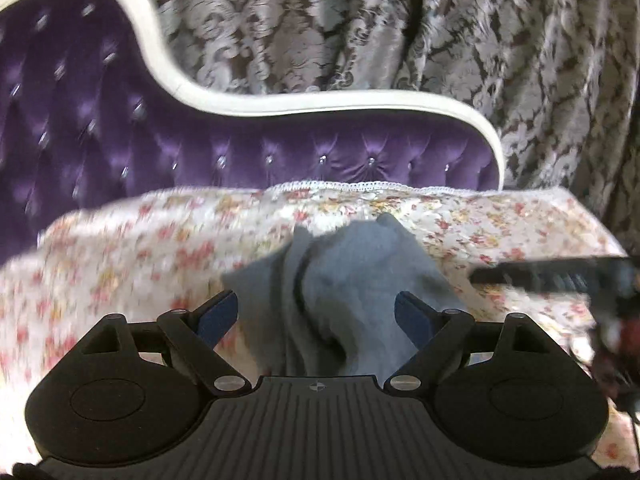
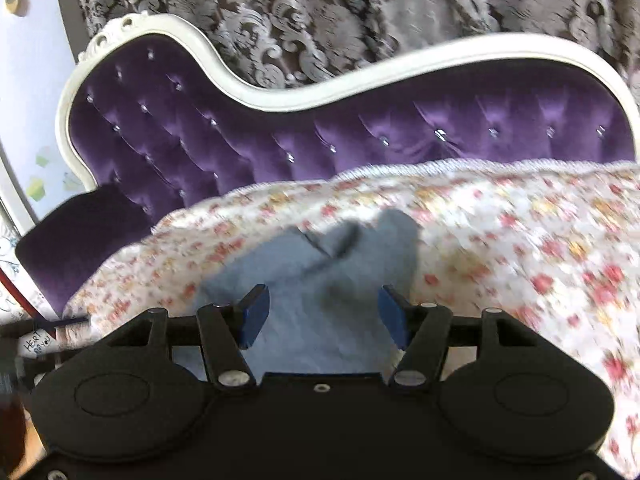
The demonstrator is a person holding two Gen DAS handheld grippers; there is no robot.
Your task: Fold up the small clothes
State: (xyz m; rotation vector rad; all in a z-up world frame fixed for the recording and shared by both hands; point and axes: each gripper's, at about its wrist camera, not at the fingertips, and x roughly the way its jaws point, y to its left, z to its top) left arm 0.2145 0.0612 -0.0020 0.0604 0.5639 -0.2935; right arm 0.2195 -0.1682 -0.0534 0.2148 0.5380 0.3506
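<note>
One grey cloth, crumpled on the floral cover, at twelve o'clock from both grippers. Left gripper released, blue fingers wide apart above the cloth, gripping nothing; right gripper likewise loose, fingers parted, cloth beneath untouched. One purple sofa behind, one patterned curtain beyond; cover blurred, cloth's near edge hidden by gripper bodies.
</note>
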